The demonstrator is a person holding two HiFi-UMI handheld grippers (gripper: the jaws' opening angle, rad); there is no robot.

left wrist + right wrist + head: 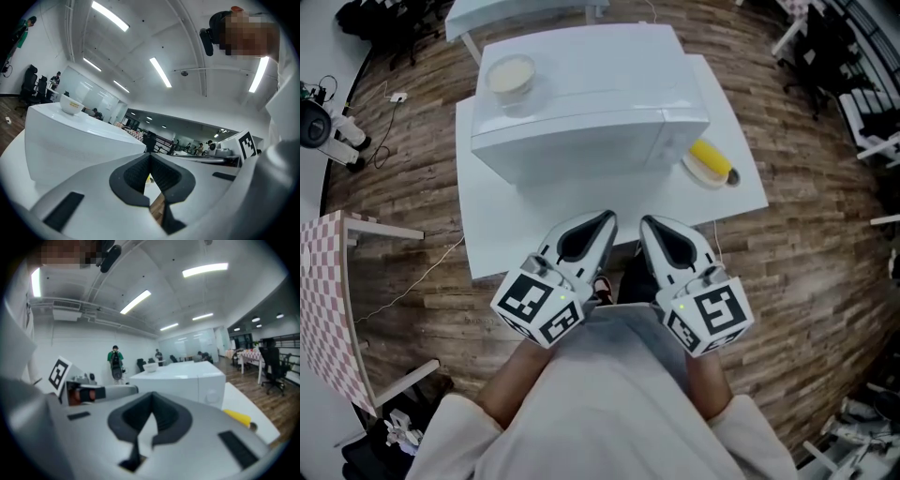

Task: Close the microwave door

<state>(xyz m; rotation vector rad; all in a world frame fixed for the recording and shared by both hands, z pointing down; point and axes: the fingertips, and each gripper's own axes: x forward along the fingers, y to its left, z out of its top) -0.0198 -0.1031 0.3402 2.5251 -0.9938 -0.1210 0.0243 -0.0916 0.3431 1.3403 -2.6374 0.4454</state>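
A white microwave [591, 112] stands on a white table [511, 234] with its front face toward me and its door flush with the body. It also shows in the left gripper view as the microwave [75, 140] and in the right gripper view as the microwave [187, 378]. My left gripper [600, 223] and right gripper [649, 225] hover side by side over the table's front edge, close to my body and apart from the microwave. The left gripper [150, 157] and right gripper [151, 397] are both shut with nothing held.
A white bowl [511, 75] rests on top of the microwave. A yellow item on a small plate [711, 161] lies on the table to the microwave's right. A checkered table [328, 309] stands at the left, cables run over the wooden floor, and office chairs [825, 56] are at the far right.
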